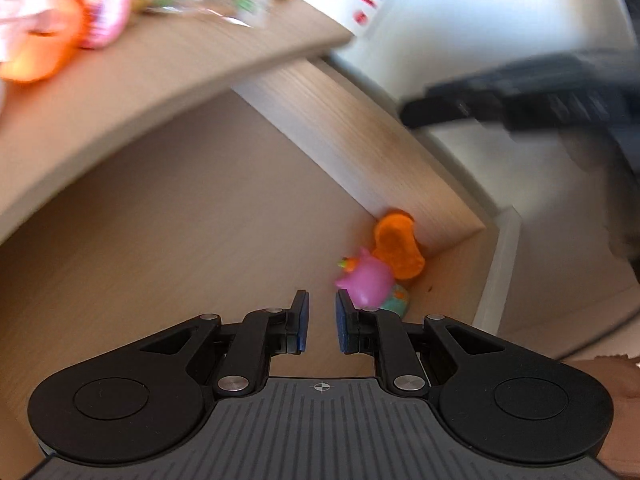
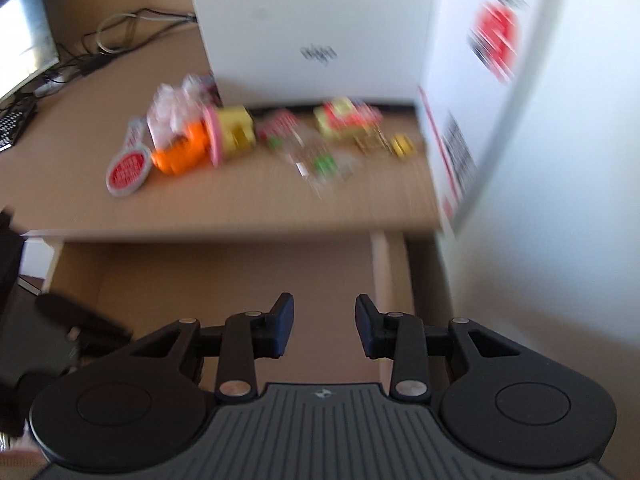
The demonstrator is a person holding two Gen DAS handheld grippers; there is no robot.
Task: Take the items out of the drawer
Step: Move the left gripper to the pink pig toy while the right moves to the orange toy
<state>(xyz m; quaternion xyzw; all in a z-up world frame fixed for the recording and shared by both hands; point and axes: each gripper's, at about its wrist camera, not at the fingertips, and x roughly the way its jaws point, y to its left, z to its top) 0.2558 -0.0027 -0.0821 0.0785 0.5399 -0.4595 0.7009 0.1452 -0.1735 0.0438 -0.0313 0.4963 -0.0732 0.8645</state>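
The wooden drawer (image 1: 180, 220) stands pulled out under the desk top (image 1: 168, 64). In its far right corner lie a pink toy animal (image 1: 366, 280), an orange piece (image 1: 398, 246) behind it and a small teal item (image 1: 398, 300) beside it. My left gripper (image 1: 321, 300) points down into the drawer just left of the pink toy, shut with nothing between its pads. The right gripper (image 2: 324, 308) hovers over the drawer's right side (image 2: 240, 272), its jaws a little apart and empty. It shows as a dark blur (image 1: 520, 96) in the left wrist view.
On the desk top (image 2: 240, 204) lie several items: an orange and yellow toy (image 2: 188, 148), a round red badge (image 2: 128, 172), wrapped sweets (image 2: 320, 160) and a gold piece (image 2: 402, 146). A white box (image 2: 312, 28) stands behind them. A keyboard (image 2: 12, 124) and cables (image 2: 120, 36) sit far left.
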